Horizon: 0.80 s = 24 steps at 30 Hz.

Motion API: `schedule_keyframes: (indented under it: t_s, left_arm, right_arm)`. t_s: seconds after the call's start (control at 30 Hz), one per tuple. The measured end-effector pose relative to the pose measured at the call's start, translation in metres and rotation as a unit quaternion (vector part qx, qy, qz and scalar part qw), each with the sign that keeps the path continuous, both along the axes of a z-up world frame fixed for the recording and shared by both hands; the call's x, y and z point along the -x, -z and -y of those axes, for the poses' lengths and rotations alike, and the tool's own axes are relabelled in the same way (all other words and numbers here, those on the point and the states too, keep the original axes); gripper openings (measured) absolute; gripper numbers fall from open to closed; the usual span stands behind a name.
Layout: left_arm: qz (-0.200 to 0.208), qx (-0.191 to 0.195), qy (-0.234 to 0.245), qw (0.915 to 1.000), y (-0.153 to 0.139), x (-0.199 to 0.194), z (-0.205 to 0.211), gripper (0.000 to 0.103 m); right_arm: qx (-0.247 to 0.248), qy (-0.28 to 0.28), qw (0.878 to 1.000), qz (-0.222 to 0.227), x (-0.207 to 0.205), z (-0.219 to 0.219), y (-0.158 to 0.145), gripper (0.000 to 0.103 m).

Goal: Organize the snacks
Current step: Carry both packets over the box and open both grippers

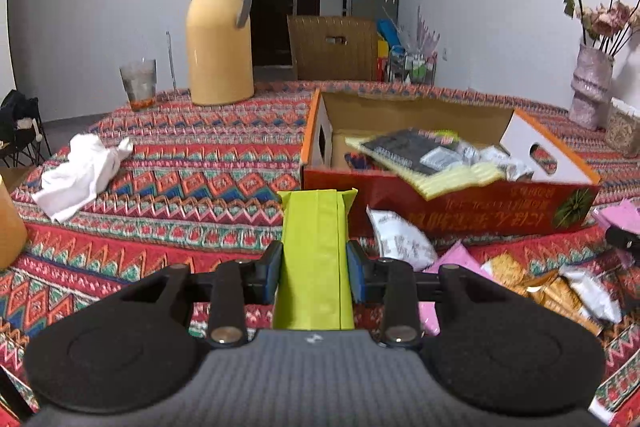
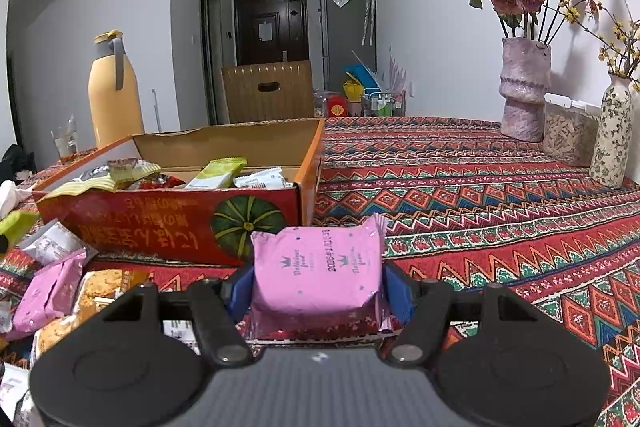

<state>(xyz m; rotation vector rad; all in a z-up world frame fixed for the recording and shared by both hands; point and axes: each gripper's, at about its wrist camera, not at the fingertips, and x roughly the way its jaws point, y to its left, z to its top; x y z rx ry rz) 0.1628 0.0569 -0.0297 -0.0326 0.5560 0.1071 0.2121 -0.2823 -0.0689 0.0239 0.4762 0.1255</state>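
Near the box (image 2: 176,223) — left gripper (image 1: 314,263) around green packet (image 1: 314,259), right gripper (image 2: 318,287) around pink (image 2: 318,267).

The pink snack packet (image 2: 318,269), seen in the right wrist view, carries a small crown emblem with script reading roughly "Delicious food", printed twice, and a sideways stamped date beginning "2025", the remaining digits unclear. The red cardboard box (image 2: 160,227) bears yellow characters on its front wall, printed upside down and not legible, beside a green pumpkin picture. No other text can be read.
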Motion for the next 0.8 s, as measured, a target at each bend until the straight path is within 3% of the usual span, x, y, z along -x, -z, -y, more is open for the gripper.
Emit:
schedule_keyframes:
  t_s: [0.43,0.8]
  left_arm:
    - [0.060,-0.001,0.016,0.9981,-0.038,-0.007,0.014,0.034]
    - [0.099,-0.009,0.036,0.9944,-0.066,-0.037,0.038,0.034]
  right_arm:
    - [-0.002,-0.019,0.999,0.048,0.005,-0.020,-0.031,0.065]
    - [-0.008,-0.042,0.996,0.075,-0.021,-0.050,-0.055,0.065]
